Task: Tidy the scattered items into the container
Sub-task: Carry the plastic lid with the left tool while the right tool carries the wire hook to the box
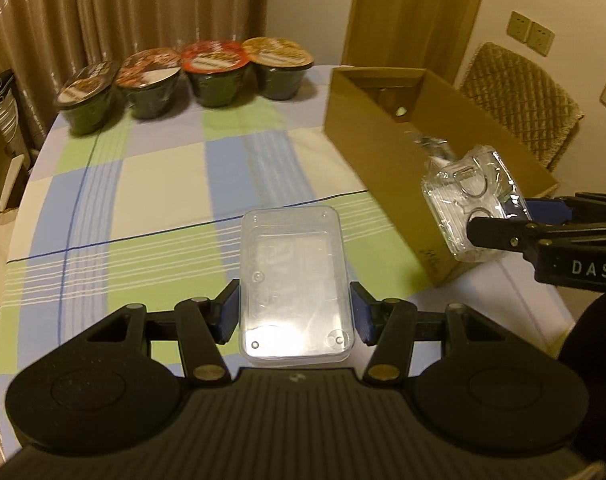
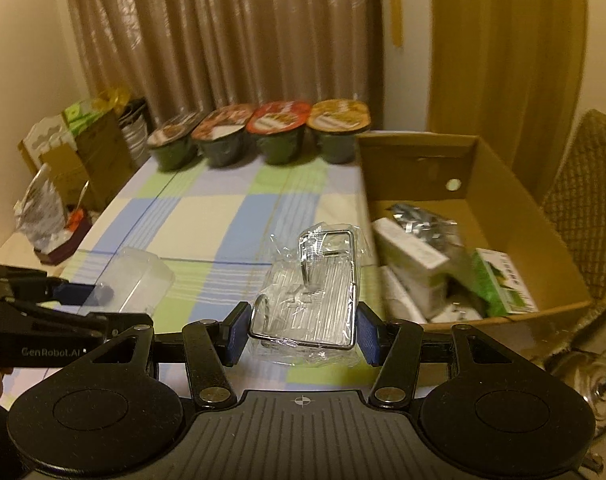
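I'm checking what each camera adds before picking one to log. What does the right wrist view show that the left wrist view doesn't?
Only the right wrist view shows the cardboard box's contents: white and green packages and foil wrap. Only the left wrist view shows the wall sockets. Both show the left gripper around the clear plastic box, the right gripper around the wrapped metal rack, and four bowls.

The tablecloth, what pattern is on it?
The tablecloth has blue, green and cream checks, clearest in the left wrist view.
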Action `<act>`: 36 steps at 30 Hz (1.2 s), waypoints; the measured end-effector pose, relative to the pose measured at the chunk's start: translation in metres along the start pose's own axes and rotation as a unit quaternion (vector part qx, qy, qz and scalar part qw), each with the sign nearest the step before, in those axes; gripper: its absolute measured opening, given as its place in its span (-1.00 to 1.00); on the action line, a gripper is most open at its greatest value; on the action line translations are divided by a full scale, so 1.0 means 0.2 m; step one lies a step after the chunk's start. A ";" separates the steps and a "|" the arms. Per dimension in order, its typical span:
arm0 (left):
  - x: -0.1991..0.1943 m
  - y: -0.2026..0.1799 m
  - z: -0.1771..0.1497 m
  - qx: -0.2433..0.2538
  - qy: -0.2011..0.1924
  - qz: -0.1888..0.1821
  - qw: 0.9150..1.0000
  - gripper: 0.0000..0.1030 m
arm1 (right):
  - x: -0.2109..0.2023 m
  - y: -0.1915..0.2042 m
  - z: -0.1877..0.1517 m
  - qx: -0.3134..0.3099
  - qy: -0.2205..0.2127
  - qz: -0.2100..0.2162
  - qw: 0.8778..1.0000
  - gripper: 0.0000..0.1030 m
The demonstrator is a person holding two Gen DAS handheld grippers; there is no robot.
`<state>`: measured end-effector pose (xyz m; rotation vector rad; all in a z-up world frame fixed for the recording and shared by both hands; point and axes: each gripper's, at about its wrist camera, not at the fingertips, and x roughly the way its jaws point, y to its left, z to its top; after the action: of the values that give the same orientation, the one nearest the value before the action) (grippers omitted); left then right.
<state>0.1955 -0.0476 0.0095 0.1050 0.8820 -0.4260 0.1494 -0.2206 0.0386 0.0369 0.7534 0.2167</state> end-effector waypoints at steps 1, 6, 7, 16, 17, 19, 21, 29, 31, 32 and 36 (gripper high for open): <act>0.00 -0.03 0.01 0.002 -0.001 -0.003 1.000 -0.01 | -0.02 -0.02 0.00 0.003 -0.003 -0.003 1.000 0.11; 0.00 -0.18 0.06 0.018 -0.002 -0.017 1.000 -0.01 | -0.11 -0.15 0.00 0.025 -0.016 -0.014 0.999 0.11; 0.00 -0.21 0.07 0.021 -0.002 -0.019 1.000 -0.01 | -0.12 -0.17 0.00 0.030 -0.018 -0.016 0.999 0.11; 0.07 -0.41 0.19 0.027 -0.005 -0.046 0.999 -0.01 | -0.21 -0.42 0.00 0.072 -0.031 -0.046 0.996 0.11; 0.08 -0.42 0.21 0.025 -0.006 -0.050 0.998 -0.01 | -0.22 -0.45 0.01 0.076 -0.032 -0.049 0.995 0.11; 0.10 -0.46 0.25 0.023 -0.008 -0.055 0.998 -0.01 | -0.22 -0.50 0.01 0.083 -0.033 -0.054 0.995 0.11; 0.13 -0.50 0.29 0.019 -0.010 -0.061 0.998 -0.01 | -0.21 -0.55 0.02 0.087 -0.033 -0.058 0.994 0.11; 0.26 -0.63 0.44 0.016 -0.018 -0.084 0.996 -0.01 | -0.16 -0.71 0.04 0.097 -0.031 -0.073 0.992 0.11; 0.29 -0.66 0.47 0.018 -0.018 -0.088 0.996 -0.01 | -0.15 -0.74 0.04 0.100 -0.030 -0.076 0.992 0.11; 0.31 -0.67 0.48 0.019 -0.017 -0.089 0.996 -0.01 | -0.14 -0.75 0.04 0.101 -0.029 -0.077 0.991 0.11; 0.37 -0.70 0.51 0.017 -0.014 -0.096 0.995 -0.01 | -0.11 -0.79 0.05 0.102 -0.026 -0.081 0.991 0.11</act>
<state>0.2539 -0.2258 0.0298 0.0454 0.8606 -0.6218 0.1693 -0.3786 0.0426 0.1743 0.7197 -0.0157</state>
